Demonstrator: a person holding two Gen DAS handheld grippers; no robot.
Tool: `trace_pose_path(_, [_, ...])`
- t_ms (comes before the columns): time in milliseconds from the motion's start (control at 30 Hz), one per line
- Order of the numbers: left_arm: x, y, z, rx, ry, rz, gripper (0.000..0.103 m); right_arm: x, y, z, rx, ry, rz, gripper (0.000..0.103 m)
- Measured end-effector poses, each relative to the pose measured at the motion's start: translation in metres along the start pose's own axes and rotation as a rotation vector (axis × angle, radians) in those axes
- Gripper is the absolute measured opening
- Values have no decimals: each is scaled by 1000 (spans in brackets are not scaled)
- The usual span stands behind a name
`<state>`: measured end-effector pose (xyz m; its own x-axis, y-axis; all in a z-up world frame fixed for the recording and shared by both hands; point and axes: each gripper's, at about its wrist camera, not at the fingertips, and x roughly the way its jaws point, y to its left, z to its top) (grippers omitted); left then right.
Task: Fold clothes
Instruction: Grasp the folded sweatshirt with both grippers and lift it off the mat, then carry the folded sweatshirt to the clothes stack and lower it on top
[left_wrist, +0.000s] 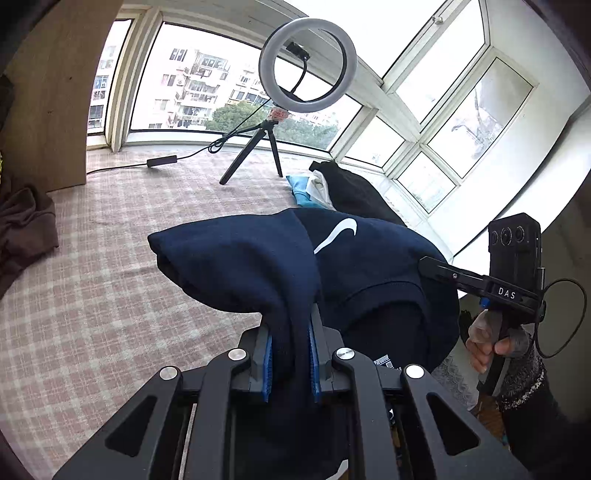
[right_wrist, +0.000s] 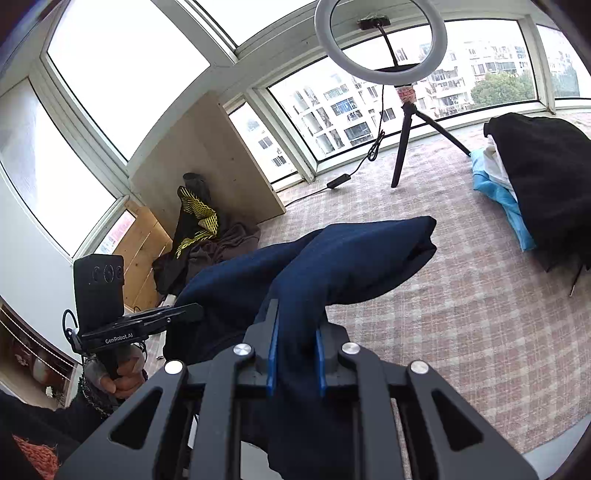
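Observation:
A folded navy sweatshirt with a white swoosh logo hangs in the air above the checked cover, held from both sides. My left gripper is shut on a thick bunch of its navy cloth between the blue pads. My right gripper is likewise shut on the navy sweatshirt. In the left wrist view the right gripper reaches into the cloth from the right, with a hand on its handle. In the right wrist view the left gripper enters from the left.
A pink checked cover spreads below. A ring light on a tripod stands near the window. A stack of folded clothes, black on top of white and blue, lies at the right. Dark crumpled garments sit by a wooden board.

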<state>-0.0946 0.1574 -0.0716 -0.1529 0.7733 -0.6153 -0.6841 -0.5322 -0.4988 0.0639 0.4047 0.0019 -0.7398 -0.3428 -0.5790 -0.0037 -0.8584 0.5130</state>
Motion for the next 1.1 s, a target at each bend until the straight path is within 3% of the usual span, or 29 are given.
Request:
trace_pose_path(367, [129,-165,138,192,-87,-75,14,-120,-127,122,-130,-93,-192,15])
trace_pose_path(633, [246,-234,224,260,-101,-37,14,-132,-255,226,-179,-59,-270,15])
trace_pose_path(833, [320,-225,221,245,-30,-1,14,-89,-347,240,-167,48,-315,15])
trace_pose_path(900, [354,-209,203,266,32,44,14,-71,-383,226,-129,85,-332,15])
trace_pose_path(1000, [405,-169,174,160,206,64,16,-37,-433,191,-82,197,-383,15])
trace_pose_path(1100, [398,-156,170,98,222,-7,22,-32,-454,173,-31,217,-334,17])
